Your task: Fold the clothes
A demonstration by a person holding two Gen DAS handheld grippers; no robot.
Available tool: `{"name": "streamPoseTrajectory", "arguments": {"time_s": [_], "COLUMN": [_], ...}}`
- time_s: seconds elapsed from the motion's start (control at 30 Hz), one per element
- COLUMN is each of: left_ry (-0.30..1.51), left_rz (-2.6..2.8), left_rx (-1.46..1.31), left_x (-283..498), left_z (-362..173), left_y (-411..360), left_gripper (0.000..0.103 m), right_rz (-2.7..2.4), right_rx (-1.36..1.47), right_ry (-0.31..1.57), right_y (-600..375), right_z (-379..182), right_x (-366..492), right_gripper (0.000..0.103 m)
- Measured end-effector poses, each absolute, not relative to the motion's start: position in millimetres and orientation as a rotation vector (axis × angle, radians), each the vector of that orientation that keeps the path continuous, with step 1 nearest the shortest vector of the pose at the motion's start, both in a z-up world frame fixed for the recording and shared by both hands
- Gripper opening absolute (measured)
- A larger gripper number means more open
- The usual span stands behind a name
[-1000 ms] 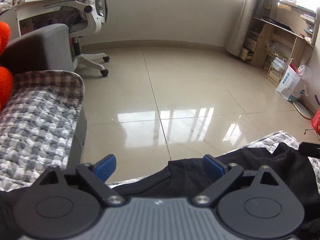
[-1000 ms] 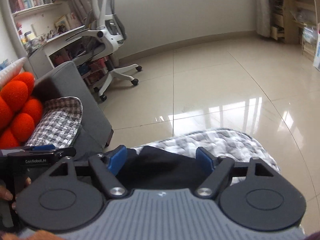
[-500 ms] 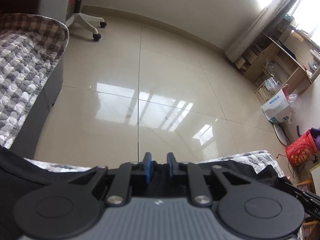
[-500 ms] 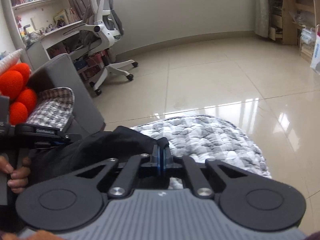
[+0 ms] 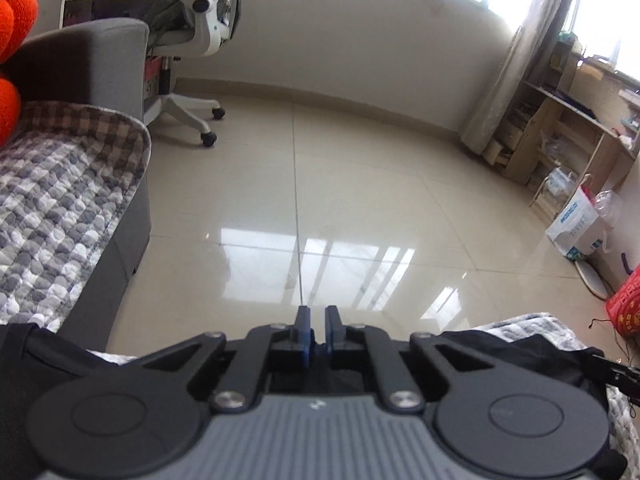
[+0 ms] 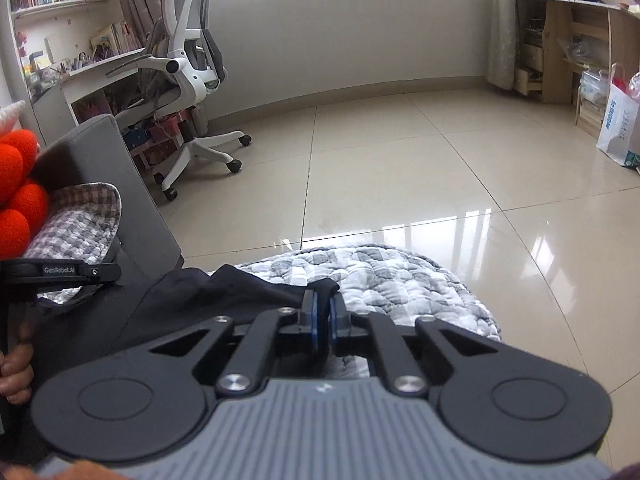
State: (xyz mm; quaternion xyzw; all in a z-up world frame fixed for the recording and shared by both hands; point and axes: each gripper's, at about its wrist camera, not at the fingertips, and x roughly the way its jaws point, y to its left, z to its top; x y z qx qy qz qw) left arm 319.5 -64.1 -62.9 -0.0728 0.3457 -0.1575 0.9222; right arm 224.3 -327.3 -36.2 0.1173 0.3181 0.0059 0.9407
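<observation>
A black garment (image 5: 500, 352) lies on a grey-and-white quilted cover (image 5: 532, 322) at a seat's front edge. My left gripper (image 5: 316, 330) has its blue pads pinched together on the garment's near edge. In the right wrist view the garment (image 6: 200, 296) spreads to the left over the quilt (image 6: 400, 280). My right gripper (image 6: 322, 316) grips a raised corner of the garment between its tips. Its jaws are opening and a thin gap shows between the pads. The other gripper's body (image 6: 60, 272) and a hand (image 6: 16, 368) sit at the left edge.
A grey sofa arm (image 5: 100, 64) with a checked quilt (image 5: 60, 200) and an orange plush (image 5: 12, 8) stands on the left. Behind are a white office chair (image 5: 192, 20) and a desk. Glossy floor tiles (image 5: 360, 200) stretch ahead, with wooden shelves (image 5: 560, 128), a white bag (image 5: 576, 220) and a red box (image 5: 624, 308) on the right.
Both grippers went from wide open to closed on the black garment. The right pads, tight half a second ago, now stand slightly apart. The left view dipped towards the floor, then rose again.
</observation>
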Motion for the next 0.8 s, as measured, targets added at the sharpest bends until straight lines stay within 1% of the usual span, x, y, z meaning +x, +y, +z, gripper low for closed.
{"name": "streamPoseTrajectory", "arguments": {"time_s": [0.03, 0.07, 0.1, 0.17, 0.43, 0.47, 0.5, 0.53, 0.57, 0.6, 0.63, 0.67, 0.8], "left_ry": [0.695, 0.684, 0.674, 0.663, 0.634, 0.629, 0.626, 0.626, 0.628, 0.629, 0.634, 0.64, 0.635], "left_rz": [-0.348, -0.375, -0.401, -0.456, -0.72, -0.754, -0.787, -0.822, -0.859, -0.896, -0.935, -0.971, -1.068], "left_rx": [-0.152, -0.149, -0.147, -0.112, 0.003, 0.017, 0.034, 0.052, 0.07, 0.088, 0.108, 0.132, 0.212], "left_x": [311.9, 304.0, 296.1, 279.7, 228.5, 224.4, 220.4, 216.2, 211.7, 207.3, 203.3, 199.2, 184.5], "left_z": [-59.4, -56.6, -53.7, -51.0, -49.8, -49.6, -49.7, -50.5, -51.7, -52.9, -54.4, -56.4, -61.0], "left_y": [-65.5, -68.6, -71.7, -81.2, -116.7, -121.7, -127.2, -132.5, -137.2, -142.0, -145.8, -148.1, -146.5], "left_gripper": [0.01, 0.01, 0.01, 0.01, 0.01, 0.01, 0.01, 0.01, 0.01, 0.009, 0.009, 0.009, 0.009], "right_rz": [0.018, 0.024, 0.03, 0.058, 0.149, 0.156, 0.163, 0.163, 0.16, 0.156, 0.145, 0.132, 0.104], "right_rx": [0.243, 0.246, 0.244, 0.251, 0.3, 0.298, 0.287, 0.27, 0.25, 0.225, 0.194, 0.164, 0.133], "right_ry": [0.636, 0.623, 0.603, 0.584, 0.614, 0.617, 0.62, 0.626, 0.633, 0.641, 0.645, 0.642, 0.638], "right_y": [-328.6, -329.5, -328.9, -328.8, -333.0, -331.6, -328.7, -325.4, -322.4, -319.4, -317.1, -315.3, -317.0], "right_z": [-33.1, -29.8, -25.6, -21.2, -27.4, -29.4, -31.3, -32.5, -33.8, -35.6, -37.6, -38.6, -42.1], "right_x": [221.7, 219.2, 216.8, 214.3, 219.4, 221.2, 222.7, 223.9, 225.2, 226.2, 226.2, 226.3, 227.0], "right_gripper": [0.017, 0.024, 0.035, 0.047, 0.047, 0.045, 0.04, 0.038, 0.033, 0.022, 0.017, 0.011, 0.003]}}
